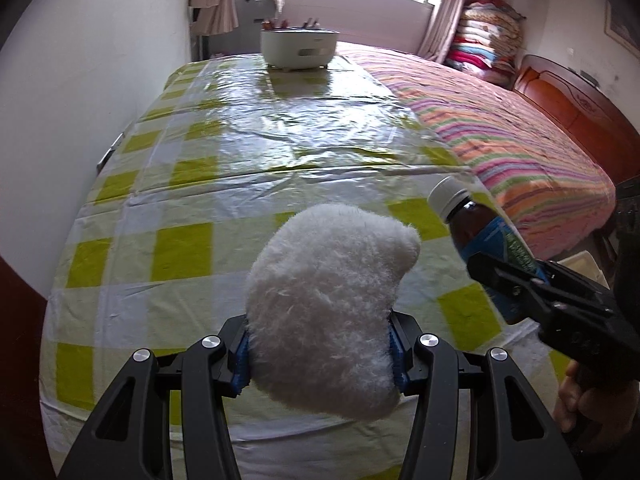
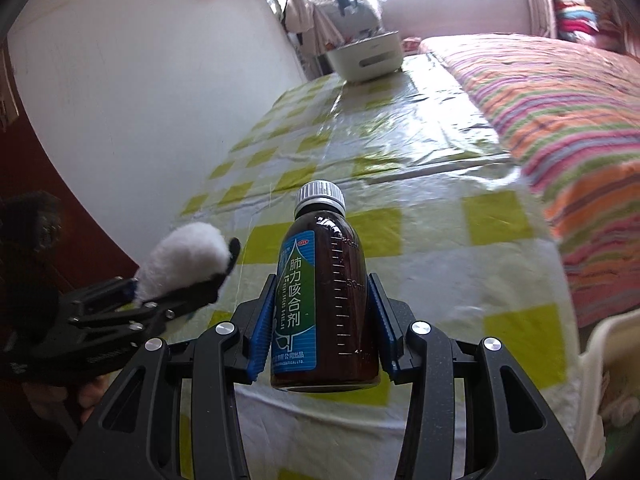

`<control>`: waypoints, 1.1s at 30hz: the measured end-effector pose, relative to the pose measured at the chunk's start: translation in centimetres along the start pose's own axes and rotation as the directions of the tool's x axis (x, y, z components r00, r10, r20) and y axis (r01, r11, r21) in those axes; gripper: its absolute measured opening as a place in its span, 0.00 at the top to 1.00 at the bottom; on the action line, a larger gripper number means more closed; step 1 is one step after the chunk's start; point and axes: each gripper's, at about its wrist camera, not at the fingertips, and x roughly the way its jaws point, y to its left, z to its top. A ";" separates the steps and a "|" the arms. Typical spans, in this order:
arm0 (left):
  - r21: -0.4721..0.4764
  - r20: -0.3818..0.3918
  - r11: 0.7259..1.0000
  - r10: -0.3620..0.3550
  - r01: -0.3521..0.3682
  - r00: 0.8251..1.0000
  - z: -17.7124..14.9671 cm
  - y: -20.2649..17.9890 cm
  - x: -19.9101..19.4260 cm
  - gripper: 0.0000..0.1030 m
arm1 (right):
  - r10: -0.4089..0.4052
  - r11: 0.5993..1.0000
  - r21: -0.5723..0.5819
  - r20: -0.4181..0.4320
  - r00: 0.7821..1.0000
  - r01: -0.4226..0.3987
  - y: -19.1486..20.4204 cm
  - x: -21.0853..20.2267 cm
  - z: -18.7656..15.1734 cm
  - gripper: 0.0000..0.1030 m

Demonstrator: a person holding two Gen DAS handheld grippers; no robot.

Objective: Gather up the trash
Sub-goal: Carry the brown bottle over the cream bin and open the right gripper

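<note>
Clamped between the blue pads of the left hand-held gripper (image 1: 320, 354) is a white fluffy wad (image 1: 326, 308), while the right hand-held gripper (image 2: 322, 328) grips a brown medicine bottle (image 2: 326, 300) (white cap up), both held above the checked bench (image 1: 200, 184) with a white bin (image 1: 298, 49) at its far end.

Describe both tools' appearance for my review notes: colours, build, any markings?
Both the left tool and right tool are matte black, with slotted linkage arms, round silver pivot bolts and ribbed blue pads inside the fingers. The right tool's body carries faint embossed lettering, unreadable here.
</note>
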 end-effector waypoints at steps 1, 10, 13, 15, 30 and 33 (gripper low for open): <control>0.009 -0.002 1.000 -0.007 0.007 1.000 0.0 -0.5 0.1 0.51 | 0.002 1.000 0.012 0.010 1.000 -0.002 -0.5 -0.6 -0.2 0.59; 0.087 -0.020 0.995 -0.057 0.059 0.998 0.0 -5.8 1.0 0.51 | -0.020 0.993 0.114 0.084 0.996 0.010 -5.3 -5.2 -1.8 0.59; 0.117 -0.030 0.990 -0.070 0.073 0.997 0.0 -7.7 1.5 0.51 | -0.038 0.989 0.147 0.100 0.994 0.023 -7.0 -6.5 -2.4 0.59; 0.133 -0.039 0.987 -0.080 0.084 0.996 -0.1 -8.8 1.8 0.51 | -0.049 0.985 0.171 0.111 0.993 0.029 -8.2 -7.4 -2.7 0.59; 0.251 -0.065 0.953 -0.157 0.169 0.985 -0.7 -17.2 2.3 0.51 | -0.195 0.939 0.325 0.223 0.955 0.115 -15.2 -14.2 -4.7 0.59; 0.266 -0.074 0.947 -0.163 0.177 0.984 -1.1 -18.3 2.3 0.51 | -0.237 0.922 0.363 0.247 0.940 0.137 -16.7 -15.6 -5.2 0.59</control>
